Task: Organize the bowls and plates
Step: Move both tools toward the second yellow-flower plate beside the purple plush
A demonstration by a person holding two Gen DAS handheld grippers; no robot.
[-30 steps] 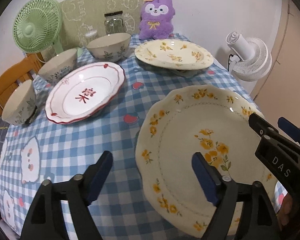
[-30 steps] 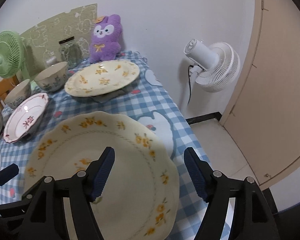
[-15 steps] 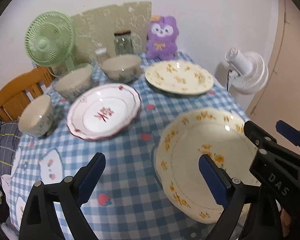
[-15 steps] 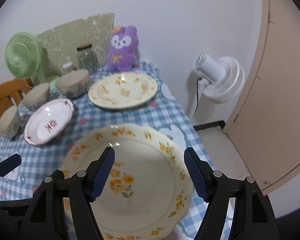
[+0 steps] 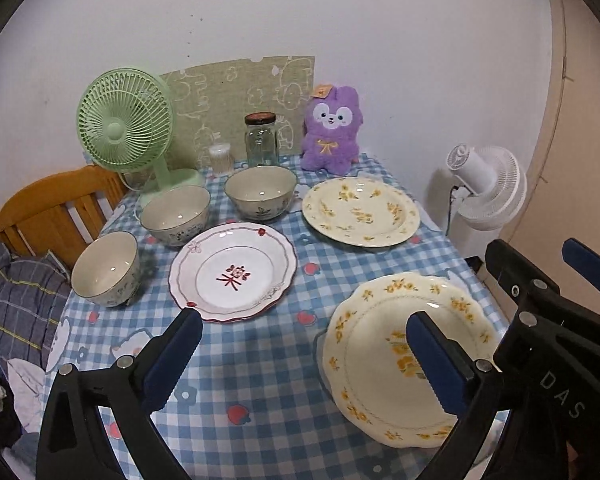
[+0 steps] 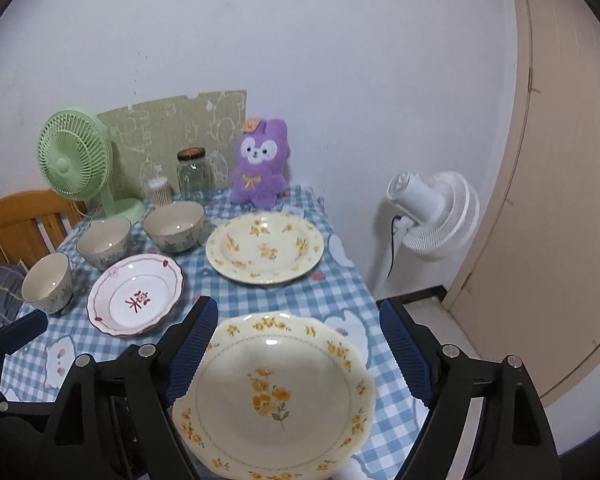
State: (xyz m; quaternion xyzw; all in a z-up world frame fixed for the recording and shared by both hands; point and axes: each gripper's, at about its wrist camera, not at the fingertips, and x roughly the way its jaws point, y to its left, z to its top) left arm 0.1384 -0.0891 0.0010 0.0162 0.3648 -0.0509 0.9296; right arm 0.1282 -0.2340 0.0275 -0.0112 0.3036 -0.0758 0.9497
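A cream plate with yellow flowers (image 5: 380, 360) (image 6: 276, 396) lies on the checked tablecloth at the near right. A second such plate (image 5: 360, 212) (image 6: 264, 248) sits farther back. Left of it are a white red-rimmed plate (image 5: 232, 272) (image 6: 136, 296) and three bowls (image 5: 260, 192) (image 5: 176, 214) (image 5: 106, 268). My left gripper (image 5: 302, 332) hovers above the near table, its jaws opening with nothing between them. My right gripper (image 6: 298, 320) hangs over the near flowered plate, jaws opening, pads clear of it.
At the back stand a green fan (image 5: 124, 124), a glass jar (image 5: 261, 140) and a purple plush toy (image 5: 334, 128). A white fan (image 5: 488, 188) stands on the floor past the table's right edge. A wooden chair (image 5: 48, 212) is at the left.
Both grippers have risen and drawn back from the near flowered plate, which stays on the table. Both pairs of jaws stand wider, and more of the table shows.
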